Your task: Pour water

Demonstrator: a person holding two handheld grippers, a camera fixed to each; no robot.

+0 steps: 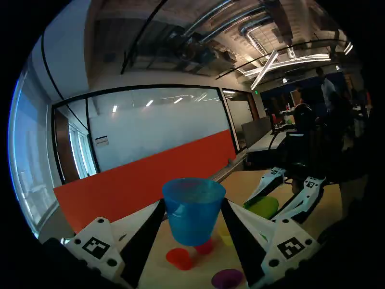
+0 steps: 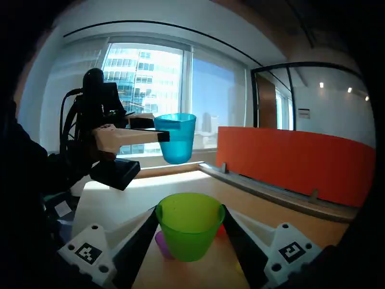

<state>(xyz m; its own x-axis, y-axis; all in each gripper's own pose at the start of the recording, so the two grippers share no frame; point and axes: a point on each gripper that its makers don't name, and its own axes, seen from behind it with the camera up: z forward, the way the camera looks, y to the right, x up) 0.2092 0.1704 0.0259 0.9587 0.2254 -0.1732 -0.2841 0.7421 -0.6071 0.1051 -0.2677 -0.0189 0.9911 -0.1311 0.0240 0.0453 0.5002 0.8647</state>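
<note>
Table (image 1: 243, 185) below: left claw (image 1: 192, 204) clamps blue cup (image 1: 193, 214).

Orange partition (image 2: 298, 159), window (image 2: 144, 72) (bldgs outside), wood table (image 2: 144, 187)

The pale wooden table (image 1: 240, 185) carries a cluster of small pieces, seen in the left gripper view. A small red cup (image 1: 179, 257) stands on it, with a second red cup (image 1: 205, 247) just beside it at two o'clock. A yellow piece (image 1: 224, 236) lies farther along that line, and a purple cup (image 1: 227, 278) sits near the first red cup at four o'clock.
</note>
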